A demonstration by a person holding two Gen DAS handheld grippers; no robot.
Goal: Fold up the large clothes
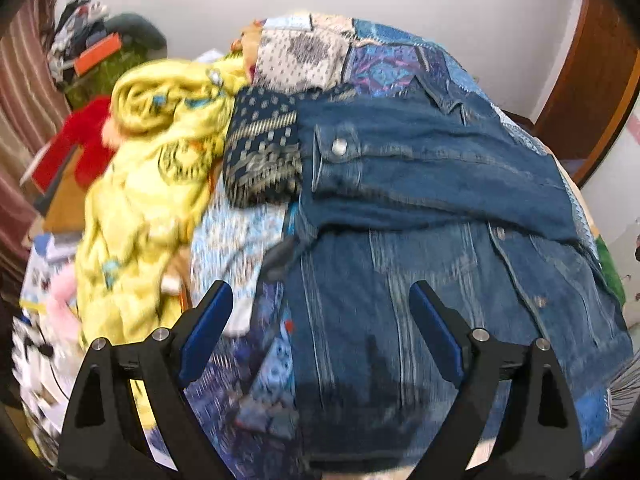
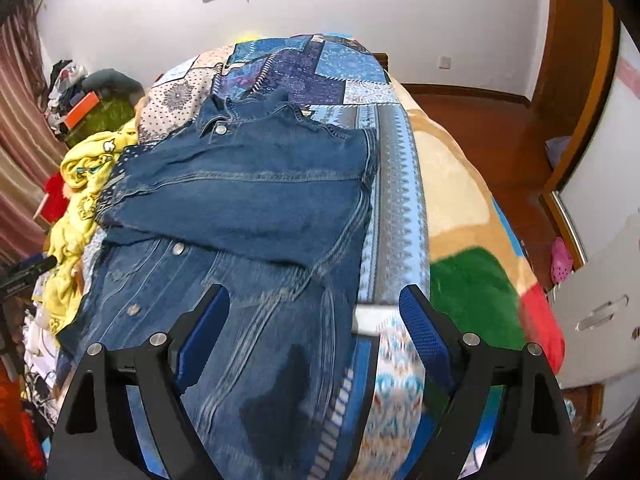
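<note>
We see the denim jacket (image 2: 248,208) lying on the patchwork quilt (image 2: 320,64) of the bed, partly folded: its upper part, with the collar and one sleeve, is laid across the body, and the lower body with the buttons lies nearer to us. Both tongs stand wide and hold nothing; the left tongs (image 1: 320,312) hang over the left side of the jacket body, and the right tongs (image 2: 314,312) hang over its right edge, where the denim meets the quilt. We judge that the next fold is being prepared. To do it well, we think each of the tongs should take one near corner of the hem, grasp all the layers together, and lift both sides at the same height, so that the thick cloth does not twist or slide. The fold should then go straight toward the collar. The long axis of the jacket runs away from us, along the bed, with the collar pointing to the far wall and the hem toward us. The yellow cloth (image 1: 152,168) beside it at the left should stay outside the fold.
</note>
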